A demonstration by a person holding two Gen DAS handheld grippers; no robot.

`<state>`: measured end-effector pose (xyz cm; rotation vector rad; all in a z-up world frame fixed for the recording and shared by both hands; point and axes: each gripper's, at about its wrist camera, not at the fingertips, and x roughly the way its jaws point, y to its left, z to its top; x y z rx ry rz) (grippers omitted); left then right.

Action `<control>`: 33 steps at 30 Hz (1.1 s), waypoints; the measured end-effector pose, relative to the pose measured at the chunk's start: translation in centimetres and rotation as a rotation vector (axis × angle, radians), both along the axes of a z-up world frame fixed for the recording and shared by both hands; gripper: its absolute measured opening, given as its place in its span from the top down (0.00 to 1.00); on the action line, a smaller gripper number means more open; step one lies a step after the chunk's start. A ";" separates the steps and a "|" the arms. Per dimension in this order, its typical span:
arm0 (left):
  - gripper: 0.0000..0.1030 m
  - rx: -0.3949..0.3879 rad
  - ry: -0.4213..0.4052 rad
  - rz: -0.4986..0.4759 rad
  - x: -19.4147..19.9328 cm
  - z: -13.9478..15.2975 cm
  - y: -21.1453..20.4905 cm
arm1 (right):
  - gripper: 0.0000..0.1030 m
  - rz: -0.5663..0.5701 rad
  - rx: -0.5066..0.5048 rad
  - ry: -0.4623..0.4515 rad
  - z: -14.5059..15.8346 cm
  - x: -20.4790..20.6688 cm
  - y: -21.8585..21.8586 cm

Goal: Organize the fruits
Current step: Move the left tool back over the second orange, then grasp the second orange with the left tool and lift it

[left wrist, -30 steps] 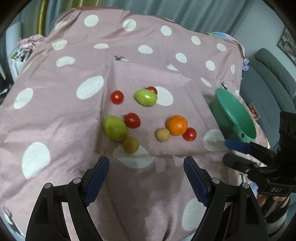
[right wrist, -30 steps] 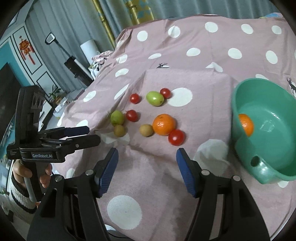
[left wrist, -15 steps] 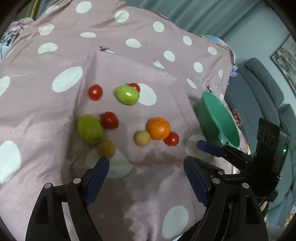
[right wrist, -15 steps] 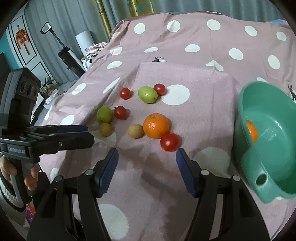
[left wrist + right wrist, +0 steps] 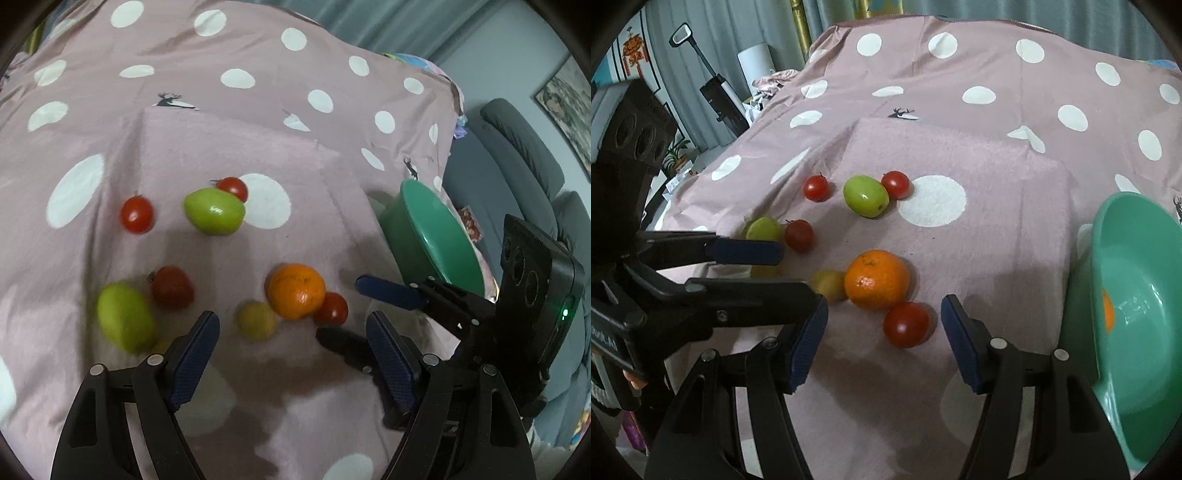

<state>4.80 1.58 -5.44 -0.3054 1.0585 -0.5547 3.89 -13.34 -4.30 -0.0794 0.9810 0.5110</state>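
Observation:
Fruits lie on the pink dotted cloth (image 5: 997, 206): an orange (image 5: 877, 279) (image 5: 296, 290), a red tomato (image 5: 907, 325) (image 5: 331, 308) beside it, a small yellow fruit (image 5: 829, 284) (image 5: 256, 319), green fruits (image 5: 865, 195) (image 5: 214, 210) (image 5: 125, 320) and more tomatoes (image 5: 815, 187) (image 5: 136, 214). My right gripper (image 5: 881, 341) is open, its fingers either side of the red tomato, just short of it. My left gripper (image 5: 293, 350) is open and empty, just short of the yellow fruit and orange. The green bowl (image 5: 1126, 258) (image 5: 428, 236) at the right holds an orange (image 5: 1108, 309).
The right gripper (image 5: 391, 291) shows in the left wrist view beside the bowl. The left gripper (image 5: 746, 266) reaches in from the left in the right wrist view. A grey sofa (image 5: 524, 155) stands beyond the cloth's right edge.
Both grippers have moved forward and closer to the orange and red tomato. Both remain open. The fruits have not moved.

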 end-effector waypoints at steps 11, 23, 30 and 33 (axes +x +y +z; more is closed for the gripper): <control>0.33 0.025 0.046 -0.056 2.6 -1.5 -1.5 | 0.47 0.054 -0.011 0.030 -1.2 1.7 1.0; 0.55 -0.031 0.118 -0.092 3.6 -2.8 -1.5 | 0.57 0.110 0.012 0.065 -1.8 2.6 1.6; 0.57 -0.027 0.101 -0.097 3.1 -2.2 -1.5 | 0.57 0.099 0.030 0.048 -1.4 2.2 1.5; 0.57 -0.024 0.077 -0.098 2.5 -1.2 -1.6 | 0.57 0.092 0.042 0.023 -0.6 1.5 1.3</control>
